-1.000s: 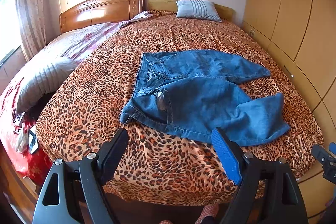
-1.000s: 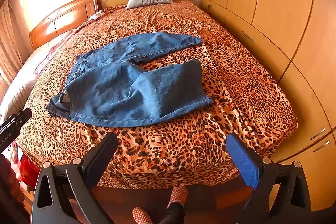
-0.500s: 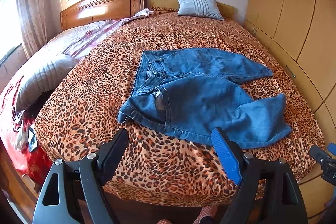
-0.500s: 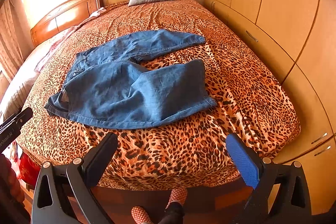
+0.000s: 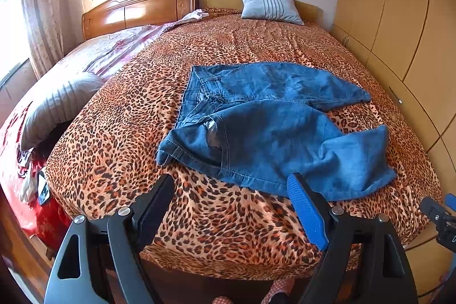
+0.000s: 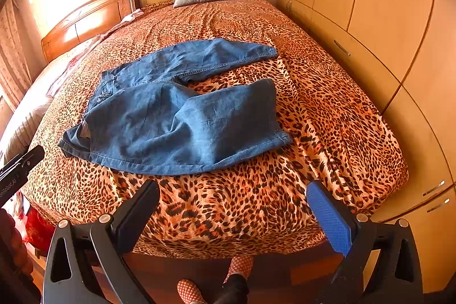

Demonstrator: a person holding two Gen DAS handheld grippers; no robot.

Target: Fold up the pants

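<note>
Two spotted slippers (image 6: 213, 279) show only in the right wrist view, a striped grey pillow (image 5: 57, 107) at the bed's left edge only in the left. Both claws, left gripper (image 5: 230, 184) and right gripper (image 6: 232, 190), gape wide, empty, short of the near bed (image 6: 228, 212) edge. Beyond, the blue pants (image 6: 176, 116) lie spread mid-bed, legs pointing right.

Blue denim pants (image 5: 265, 130), unfolded, legs spread apart, rumpled, lying flat on leopard-print bed (image 5: 233, 47)

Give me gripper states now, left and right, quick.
Left gripper: open, empty, short of the blue denim pants.
Right gripper: open, empty, over the leopard-print bedspread.
</note>
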